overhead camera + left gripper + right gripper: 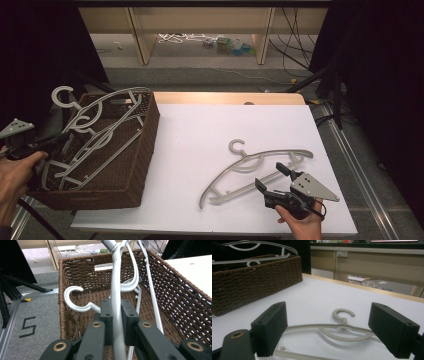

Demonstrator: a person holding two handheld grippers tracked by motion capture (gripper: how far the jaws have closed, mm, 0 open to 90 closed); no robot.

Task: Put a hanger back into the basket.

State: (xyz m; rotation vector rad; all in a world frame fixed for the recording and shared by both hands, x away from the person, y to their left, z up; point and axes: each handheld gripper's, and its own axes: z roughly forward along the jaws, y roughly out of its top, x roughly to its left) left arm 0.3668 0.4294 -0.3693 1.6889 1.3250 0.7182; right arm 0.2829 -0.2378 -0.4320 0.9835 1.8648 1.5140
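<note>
left fingers (117, 322) clamp a smooth grey hanger (116, 290) over the woven basket (75, 277); right fingers (334, 332) spread wide.

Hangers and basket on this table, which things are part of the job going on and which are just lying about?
Part of the job:
- grey hanger clamped in the left gripper
- wicker basket holding hangers
- beige hanger on the white table
- right gripper, open beside it

Lying about:
- clutter on the floor
- cables
</note>
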